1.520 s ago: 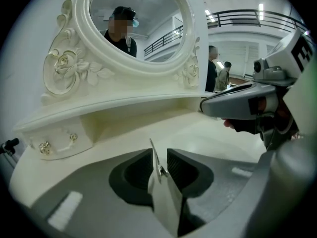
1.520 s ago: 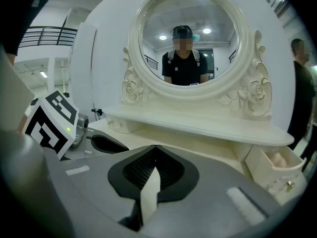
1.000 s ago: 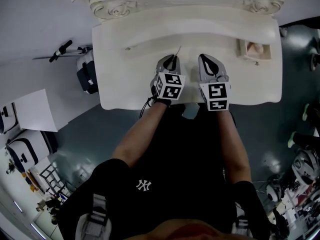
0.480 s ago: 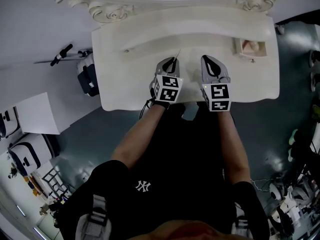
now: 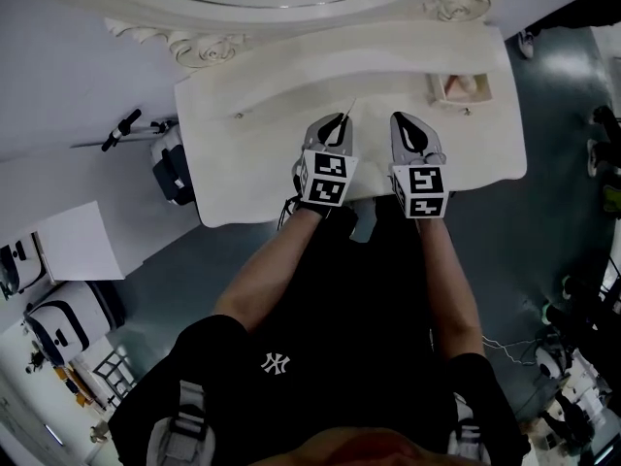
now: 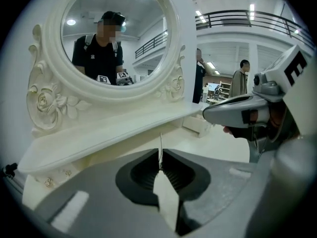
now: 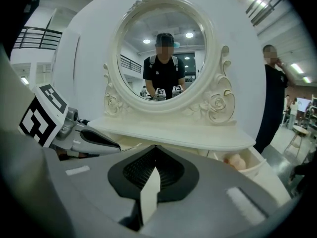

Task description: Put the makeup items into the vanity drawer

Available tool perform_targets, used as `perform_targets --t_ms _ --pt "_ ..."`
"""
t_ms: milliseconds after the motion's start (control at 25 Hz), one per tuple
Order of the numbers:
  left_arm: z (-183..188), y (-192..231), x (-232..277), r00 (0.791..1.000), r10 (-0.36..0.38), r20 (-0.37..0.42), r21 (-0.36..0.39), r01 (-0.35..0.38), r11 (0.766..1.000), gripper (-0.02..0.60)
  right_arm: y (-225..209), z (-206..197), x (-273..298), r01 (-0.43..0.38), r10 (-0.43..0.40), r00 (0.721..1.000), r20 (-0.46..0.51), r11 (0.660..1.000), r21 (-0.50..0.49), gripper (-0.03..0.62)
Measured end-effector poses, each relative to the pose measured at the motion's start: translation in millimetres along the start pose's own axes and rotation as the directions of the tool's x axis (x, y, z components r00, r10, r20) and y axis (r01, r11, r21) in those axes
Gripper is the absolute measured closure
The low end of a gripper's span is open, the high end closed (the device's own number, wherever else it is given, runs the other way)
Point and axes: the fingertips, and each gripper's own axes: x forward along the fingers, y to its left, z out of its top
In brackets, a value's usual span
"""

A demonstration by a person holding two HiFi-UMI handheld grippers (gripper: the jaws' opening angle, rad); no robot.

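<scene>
Over the front of the white vanity top [image 5: 247,163], my left gripper [image 5: 337,119] is shut on a thin pale stick [image 5: 347,108] that pokes up beyond the jaws toward the mirror. In the left gripper view the stick [image 6: 160,145] stands upright between the closed jaws of the left gripper [image 6: 160,156]. Just to its right, my right gripper [image 5: 401,117] is shut with nothing in it; the right gripper [image 7: 155,150] points at the mirror [image 7: 163,58]. A small drawer [image 5: 438,91] stands open at the table's right end, with a peach puff [image 5: 461,85] inside it, the same puff [image 7: 237,161] showing in the right gripper view.
A raised shelf [image 6: 99,133] runs along the back of the vanity under the carved mirror frame [image 5: 209,42]. A dark bag [image 5: 173,158] and a handlebar [image 5: 121,129] sit on the floor at the left. A person [image 6: 241,81] stands in the hall behind.
Both grippers stay side by side at the table's front, the left one still holding the stick. The head view has shifted, so the vanity sits higher and tilted in the frame.
</scene>
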Motion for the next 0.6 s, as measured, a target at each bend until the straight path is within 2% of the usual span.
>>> perform_targets --t_ms 320,600 --pt "56.1 -45.3 4.8 0.994 -0.084 0.067 0.054 0.081 0.995 0.557 -44.7 11.1 -32.5 0.087 -0.087 0.996 0.008 0.996 0.014 0.568" --pt "98.6 -90.3 18.9 0.982 -0.164 0.093 0.107 0.154 0.982 0.557 -89.9 27.6 -55.0 0.145 -0.147 0.988 0.038 0.989 0.039 0.568"
